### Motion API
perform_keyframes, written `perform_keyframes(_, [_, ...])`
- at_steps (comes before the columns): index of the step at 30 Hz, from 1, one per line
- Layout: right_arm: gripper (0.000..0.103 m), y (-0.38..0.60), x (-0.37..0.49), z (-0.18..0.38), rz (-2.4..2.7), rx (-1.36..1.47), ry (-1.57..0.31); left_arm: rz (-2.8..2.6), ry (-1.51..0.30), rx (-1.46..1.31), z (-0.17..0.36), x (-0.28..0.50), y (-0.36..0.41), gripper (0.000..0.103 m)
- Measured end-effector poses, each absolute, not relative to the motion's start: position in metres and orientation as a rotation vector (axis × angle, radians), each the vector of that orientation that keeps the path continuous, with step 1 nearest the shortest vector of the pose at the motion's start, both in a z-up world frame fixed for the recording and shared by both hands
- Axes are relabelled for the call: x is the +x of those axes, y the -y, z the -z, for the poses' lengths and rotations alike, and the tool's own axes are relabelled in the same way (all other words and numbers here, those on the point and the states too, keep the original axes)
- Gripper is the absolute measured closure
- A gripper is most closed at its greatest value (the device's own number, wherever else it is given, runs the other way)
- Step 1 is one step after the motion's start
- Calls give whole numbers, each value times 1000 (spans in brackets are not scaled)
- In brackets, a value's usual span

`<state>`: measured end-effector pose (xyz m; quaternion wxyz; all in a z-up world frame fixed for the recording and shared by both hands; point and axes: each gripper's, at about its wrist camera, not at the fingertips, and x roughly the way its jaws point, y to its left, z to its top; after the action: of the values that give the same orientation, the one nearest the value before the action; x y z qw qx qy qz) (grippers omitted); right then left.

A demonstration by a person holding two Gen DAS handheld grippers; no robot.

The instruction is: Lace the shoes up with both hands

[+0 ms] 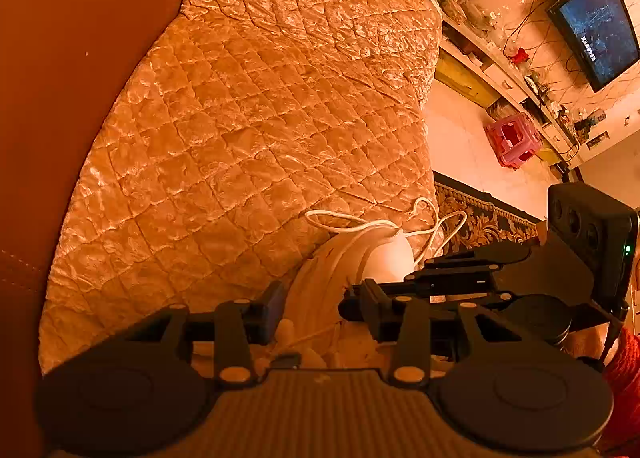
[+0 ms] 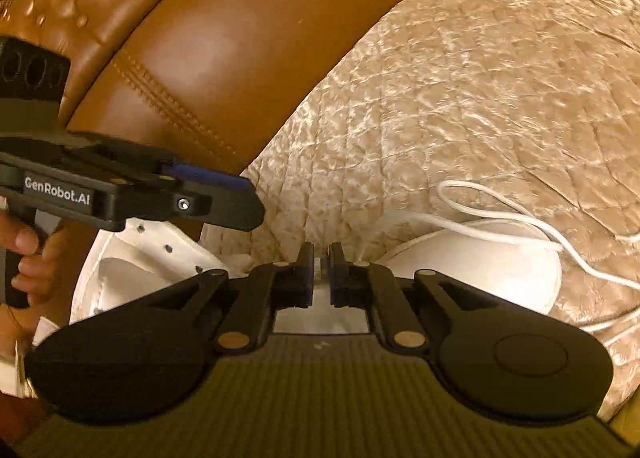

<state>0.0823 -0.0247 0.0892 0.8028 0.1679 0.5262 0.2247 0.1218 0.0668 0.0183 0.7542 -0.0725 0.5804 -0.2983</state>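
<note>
- Nearest the right-hand camera, the right tongs [image 2: 320, 258] are pressed almost together on something small and pale; probably the lace end, though I cannot confirm it.
- Left tongs [image 1: 312, 304] stand spread, straddling the white shoe [image 1: 352, 270] without gripping it.
- Shoe rests on the quilted cover [image 1: 248, 105]; its lace [image 2: 500, 213] trails loose over the toe toward 3 o'clock.
- Empty eyelets [image 2: 168, 248] show at 9 o'clock in the right view, beneath the left tongs.
- Judgement: threading is under way. The next move calls for steadying the eyelet flap and guiding the tip through an open hole.
</note>
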Motion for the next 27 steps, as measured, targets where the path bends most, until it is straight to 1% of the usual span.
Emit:
perform_keyframes(2, [94,22,84,-89,-472,329,-1129,659,-1265,-148,-19,121,-66,56])
perform_keyframes(3, [98,21,84,-89,-463,328,-1127,664,-1264,-144,-20,121,-66,56])
perform_keyframes(5, [99,25,82,-87,-438,381,-1108,679,-1261,-137,-21,122,-65,56])
perform_keyframes(8, [99,46,77,-82,-403,602,-1061,707,-1257,-110,-22,122,-61,56])
perform_keyframes(11, [99,72,73,-84,-402,848,-966,753,-1254,-64,-21,123,-49,56])
perform_keyframes(14, [99,79,73,-98,-434,921,-916,775,-1233,-37,-20,123,-35,56])
perform_keyframes(15, [99,78,73,-104,-441,910,-907,777,-1222,-36,-20,122,-32,64])
perform_keyframes(16, [99,76,72,-110,-448,904,-898,775,-1206,-52,-21,122,-31,92])
perform_keyframes(18, [99,74,70,-119,-458,898,-875,769,-1157,-84,-27,120,-33,100])
perform_keyframes(23, [98,87,61,-135,-479,941,-759,633,-873,52,-80,106,-39,101])
perform_keyframes(25, [93,96,59,-142,-440,926,-709,526,-755,46,-107,111,-63,102])
perform_keyframes(26, [88,102,57,-143,-406,912,-686,465,-695,31,-123,115,-79,102])
perform_keyframes(27, [73,110,53,-141,-370,900,-679,403,-636,20,-138,119,-95,102])
